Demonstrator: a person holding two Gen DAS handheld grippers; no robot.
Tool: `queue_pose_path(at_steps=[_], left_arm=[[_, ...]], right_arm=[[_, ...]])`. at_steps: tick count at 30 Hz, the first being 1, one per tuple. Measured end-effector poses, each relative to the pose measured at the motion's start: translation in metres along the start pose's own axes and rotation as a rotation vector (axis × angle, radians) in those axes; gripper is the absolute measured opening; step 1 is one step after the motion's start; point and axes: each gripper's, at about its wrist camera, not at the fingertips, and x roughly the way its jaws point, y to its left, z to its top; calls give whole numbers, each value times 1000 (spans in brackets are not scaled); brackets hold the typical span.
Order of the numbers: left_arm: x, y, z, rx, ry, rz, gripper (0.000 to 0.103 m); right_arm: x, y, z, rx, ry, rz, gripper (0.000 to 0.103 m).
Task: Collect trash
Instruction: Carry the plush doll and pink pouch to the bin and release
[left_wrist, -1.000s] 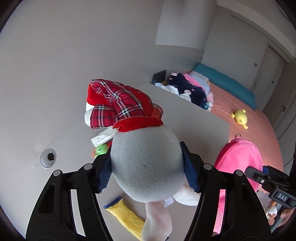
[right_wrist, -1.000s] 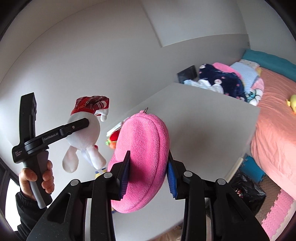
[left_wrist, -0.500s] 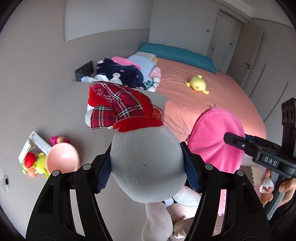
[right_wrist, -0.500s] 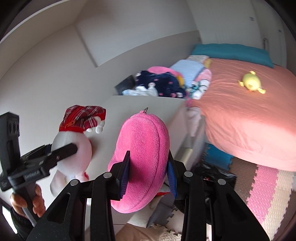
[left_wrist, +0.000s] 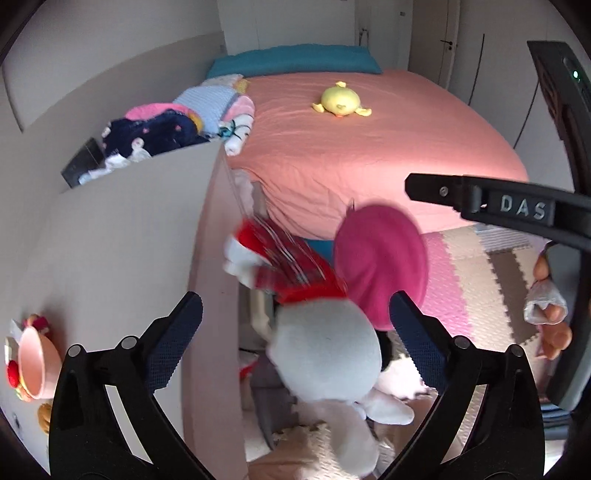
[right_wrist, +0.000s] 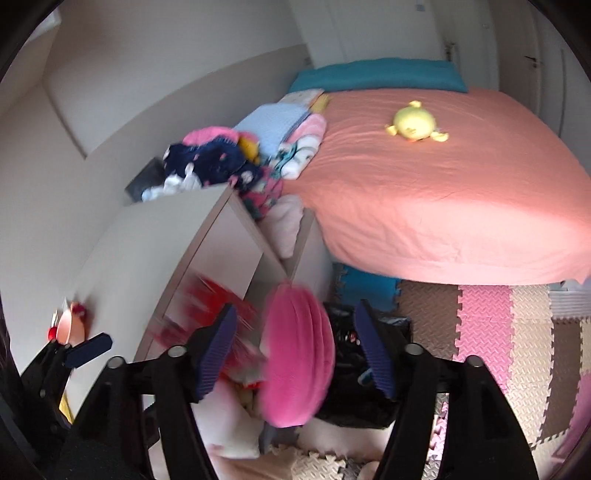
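The white plush toy (left_wrist: 325, 354) with its red plaid hat sits blurred between the fingers of the left gripper (left_wrist: 295, 332), clear of both pads; those jaws have just been opening and now stand wide, holding nothing. Just beside it the pink plush cushion (right_wrist: 299, 354) hangs, also blurred, between the fingers of the right gripper (right_wrist: 295, 343), whose jaws have likewise just been opening, with gaps on both sides of the cushion. Both toys are over the floor at the end of a light desk (left_wrist: 122, 236), above a heap of soft white things (right_wrist: 225, 421) and a black bag (right_wrist: 354, 398). Foam floor mats (right_wrist: 487, 325) spread out towards a bed with a salmon sheet (left_wrist: 369, 147), where a yellow plush duck (left_wrist: 340, 101) lies. Folded clothes (left_wrist: 177, 125) are stacked at the desk's far end. On the desk's near left, a pink cup (left_wrist: 35, 363) stands by small toys.
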Motion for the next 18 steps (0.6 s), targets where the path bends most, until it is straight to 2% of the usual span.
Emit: queue_pose_path(at_steps=[6, 12, 18], left_arm=[[-7, 5, -2, 18, -14, 8, 98], [-10, 23, -5, -61, -11, -9, 98], [-21, 47, -23, -148, 0, 12, 98]], right_arm=[[-14, -7, 2, 12, -31, 4, 69], [-19, 9, -1, -19, -24, 38, 69], [-18, 32, -8, -41, -3, 88, 69]])
